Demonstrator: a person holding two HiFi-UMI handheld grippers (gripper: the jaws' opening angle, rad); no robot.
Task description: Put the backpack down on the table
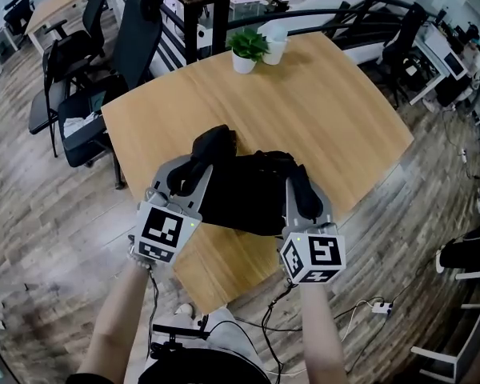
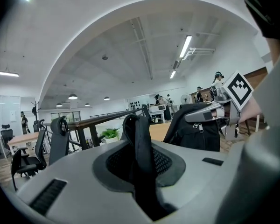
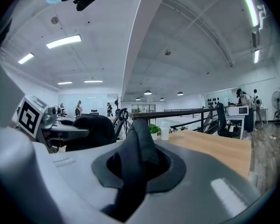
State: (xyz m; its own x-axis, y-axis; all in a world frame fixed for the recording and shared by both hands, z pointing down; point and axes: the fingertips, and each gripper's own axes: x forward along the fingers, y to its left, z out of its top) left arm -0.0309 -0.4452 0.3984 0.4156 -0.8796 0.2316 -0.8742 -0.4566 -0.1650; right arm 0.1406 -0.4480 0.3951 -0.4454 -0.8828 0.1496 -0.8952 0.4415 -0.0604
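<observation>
At one table: one backpack; left tongs, right tongs each clamped on one strap.

The left gripper pinches a black strap between its pads. Beyond it is the backpack, with the right gripper at its top. A plant stands on the counter.

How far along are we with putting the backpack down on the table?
Done: the backpack is over the near edge of the table.
In hand: the left gripper is shut on one strap, and the right gripper is shut on the other strap.
Left: settle it on the wood and let go. I cannot tell whether its base touches yet.
</observation>
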